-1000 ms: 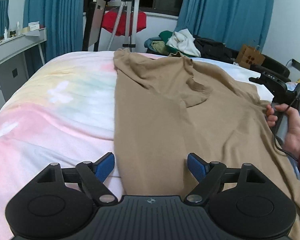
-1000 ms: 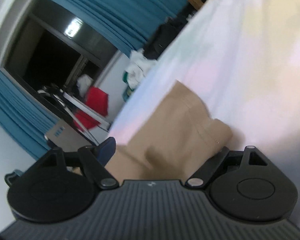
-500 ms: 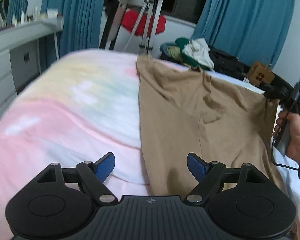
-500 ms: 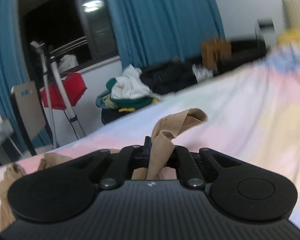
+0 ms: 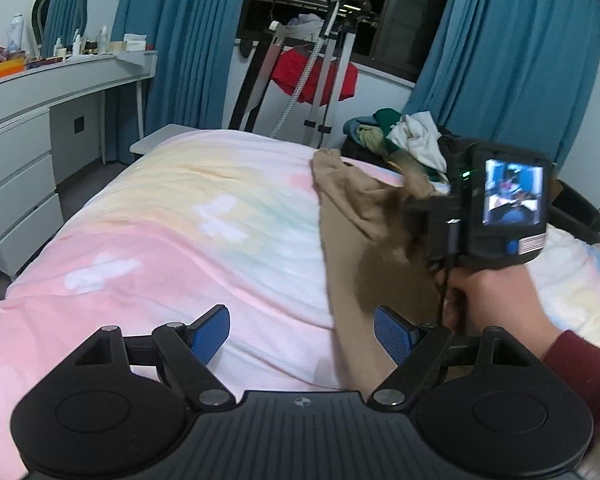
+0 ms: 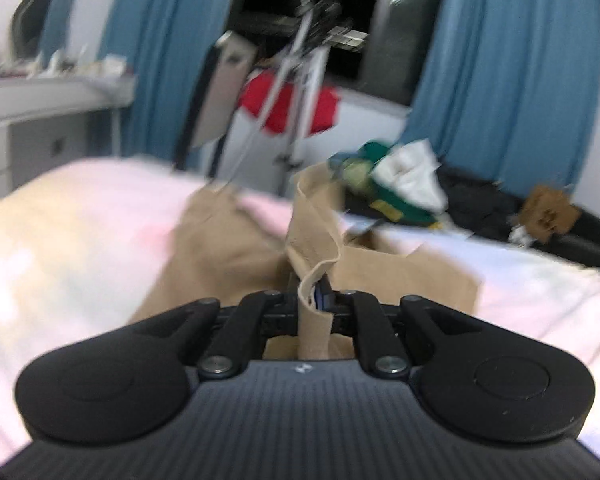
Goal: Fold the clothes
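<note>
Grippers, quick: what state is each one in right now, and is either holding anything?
Left gripper: open, nothing between its blue pads.
Right gripper: shut on an edge of the tan garment, lifted off the bed.

The bed (image 5: 188,216) is covered in a pastel spread of pink, pale yellow and light blue with white patches. A plain tan garment (image 5: 352,216) is laid across its right part. Beyond the bed, teal-blue curtains (image 5: 512,64) are hung, and a red cloth (image 5: 300,76) is draped on a silver rack (image 5: 328,64). The left gripper (image 5: 302,330) is black with 2 blue pads (image 5: 210,332). A maroon sleeve (image 5: 584,368) is seen.
</note>
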Demonstrator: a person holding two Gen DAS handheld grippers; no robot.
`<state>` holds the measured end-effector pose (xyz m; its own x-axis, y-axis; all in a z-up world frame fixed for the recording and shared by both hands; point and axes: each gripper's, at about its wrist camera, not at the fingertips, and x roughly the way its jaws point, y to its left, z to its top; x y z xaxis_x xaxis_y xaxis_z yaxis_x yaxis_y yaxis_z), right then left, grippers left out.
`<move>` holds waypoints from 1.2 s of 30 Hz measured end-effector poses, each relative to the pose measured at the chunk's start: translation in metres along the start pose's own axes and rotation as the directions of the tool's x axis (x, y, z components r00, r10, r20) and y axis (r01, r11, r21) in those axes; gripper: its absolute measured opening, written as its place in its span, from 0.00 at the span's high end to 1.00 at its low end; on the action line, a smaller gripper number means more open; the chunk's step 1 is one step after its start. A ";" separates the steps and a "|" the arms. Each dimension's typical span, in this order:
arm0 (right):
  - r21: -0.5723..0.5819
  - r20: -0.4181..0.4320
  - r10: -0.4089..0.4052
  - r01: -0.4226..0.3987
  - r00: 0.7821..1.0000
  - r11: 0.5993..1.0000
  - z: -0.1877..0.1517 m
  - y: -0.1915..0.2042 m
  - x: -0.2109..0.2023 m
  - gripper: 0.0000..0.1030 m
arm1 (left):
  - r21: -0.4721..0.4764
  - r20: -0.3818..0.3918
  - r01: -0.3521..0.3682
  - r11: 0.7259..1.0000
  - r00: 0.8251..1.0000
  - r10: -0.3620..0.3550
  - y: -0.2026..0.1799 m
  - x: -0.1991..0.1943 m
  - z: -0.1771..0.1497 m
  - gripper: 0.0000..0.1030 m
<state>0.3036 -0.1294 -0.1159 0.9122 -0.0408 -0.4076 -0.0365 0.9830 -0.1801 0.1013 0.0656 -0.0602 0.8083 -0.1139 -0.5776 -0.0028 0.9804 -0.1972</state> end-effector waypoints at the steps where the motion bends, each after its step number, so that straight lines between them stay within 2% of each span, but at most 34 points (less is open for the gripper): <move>1: 0.024 -0.033 0.027 -0.026 0.999 0.999 -0.001 0.000 0.004 0.82 | 0.000 -0.003 0.002 1.000 1.000 -0.002 0.001 0.001 0.000 0.21; 3: 0.067 -0.069 0.075 -0.070 0.995 0.995 -0.001 -0.003 0.006 0.59 | 0.001 -0.008 0.008 1.000 1.000 -0.008 0.001 0.004 -0.001 0.21; 5: 0.095 -0.045 0.105 -0.100 0.993 0.990 0.004 -0.012 -0.006 0.54 | 0.004 -0.007 0.021 1.000 1.000 -0.021 0.001 0.003 0.000 0.21; 9: 0.204 -0.017 0.161 -0.154 0.987 0.967 0.011 -0.047 -0.059 0.54 | 0.037 0.017 0.029 0.999 0.999 -0.030 -0.004 -0.002 -0.001 0.21; 12: 0.270 0.011 0.167 -0.164 0.986 0.949 0.005 -0.070 -0.120 0.53 | 0.060 0.020 0.029 0.998 0.999 -0.030 -0.009 -0.008 -0.004 0.21; 18: 0.388 0.024 0.134 -0.133 0.991 0.912 -0.031 -0.106 -0.254 0.53 | 0.102 0.024 0.063 0.993 0.998 -0.065 -0.028 -0.028 -0.015 0.21; 21: 0.440 0.028 0.131 -0.130 0.991 0.889 -0.056 -0.119 -0.299 0.53 | 0.115 0.019 0.097 0.989 0.995 -0.100 -0.039 -0.043 -0.024 0.23; 25: 0.503 0.017 0.069 -0.068 0.997 0.862 -0.092 -0.137 -0.333 0.53 | 0.144 0.000 0.138 0.980 0.990 -0.140 -0.058 -0.065 -0.047 0.25; 29: 0.568 0.066 -0.027 -0.015 0.997 0.823 -0.104 -0.164 -0.353 0.53 | 0.177 -0.052 0.173 0.969 0.985 -0.166 -0.086 -0.078 -0.070 0.26; 33: 0.643 0.116 -0.170 0.057 0.979 0.764 -0.117 -0.191 -0.368 0.53 | 0.210 -0.101 0.235 0.949 0.971 -0.218 -0.129 -0.086 -0.083 0.29; 36: 0.711 0.112 -0.239 0.090 0.964 0.697 -0.130 -0.208 -0.368 0.51 | 0.213 -0.147 0.316 0.924 0.946 -0.290 -0.167 -0.087 -0.098 0.31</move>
<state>-0.0778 -0.3420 -0.0446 0.9345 -0.2541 -0.2494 0.3467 0.8090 0.4747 -0.0263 -0.1035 -0.0541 0.6789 -0.4155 -0.6054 0.3785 0.9045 -0.1963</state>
